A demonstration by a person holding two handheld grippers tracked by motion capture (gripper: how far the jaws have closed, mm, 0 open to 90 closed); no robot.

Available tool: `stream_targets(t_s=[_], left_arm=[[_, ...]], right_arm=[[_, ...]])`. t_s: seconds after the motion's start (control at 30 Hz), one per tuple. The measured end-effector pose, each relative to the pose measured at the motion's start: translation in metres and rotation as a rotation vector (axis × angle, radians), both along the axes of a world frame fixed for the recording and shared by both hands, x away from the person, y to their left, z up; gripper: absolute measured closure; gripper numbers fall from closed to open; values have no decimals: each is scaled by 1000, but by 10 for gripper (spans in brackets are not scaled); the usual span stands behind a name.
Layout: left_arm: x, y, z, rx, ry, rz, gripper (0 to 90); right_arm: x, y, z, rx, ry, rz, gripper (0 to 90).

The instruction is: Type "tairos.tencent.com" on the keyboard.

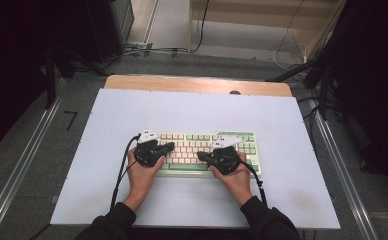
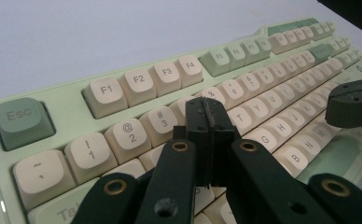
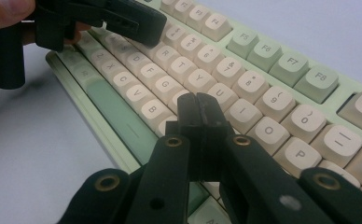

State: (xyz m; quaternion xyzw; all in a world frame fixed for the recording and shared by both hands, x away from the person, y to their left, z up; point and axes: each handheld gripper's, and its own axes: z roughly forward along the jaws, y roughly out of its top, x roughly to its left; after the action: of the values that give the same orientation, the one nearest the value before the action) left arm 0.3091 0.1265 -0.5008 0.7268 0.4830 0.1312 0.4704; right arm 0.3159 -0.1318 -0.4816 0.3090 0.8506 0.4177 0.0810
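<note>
A pale green keyboard with cream and green keys lies on the white table top. My left gripper hovers over its left half, jaws shut with nothing between them. In the left gripper view the shut tips sit above the number row of the keyboard, near the 4 and 5 keys. My right gripper is over the right half, also shut and empty. In the right gripper view its tips hang above the keyboard around the J and K keys, and the left gripper is at the upper left.
The white board covers a wooden table. Metal rails run along both sides. Cables lie on the floor beyond the far edge. The right gripper's tip enters the left gripper view at the right.
</note>
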Motion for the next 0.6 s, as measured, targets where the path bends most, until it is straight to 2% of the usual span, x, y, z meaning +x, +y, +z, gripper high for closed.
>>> stream_targets(t_s=[0.17, 0.6], left_arm=[[1, 0, -2, 10, 17, -2, 900], [-2, 1, 4, -15, -17, -3, 900]], right_arm=[[0, 0, 0, -1, 0, 0, 882], [0, 0, 0, 0, -1, 1, 882]])
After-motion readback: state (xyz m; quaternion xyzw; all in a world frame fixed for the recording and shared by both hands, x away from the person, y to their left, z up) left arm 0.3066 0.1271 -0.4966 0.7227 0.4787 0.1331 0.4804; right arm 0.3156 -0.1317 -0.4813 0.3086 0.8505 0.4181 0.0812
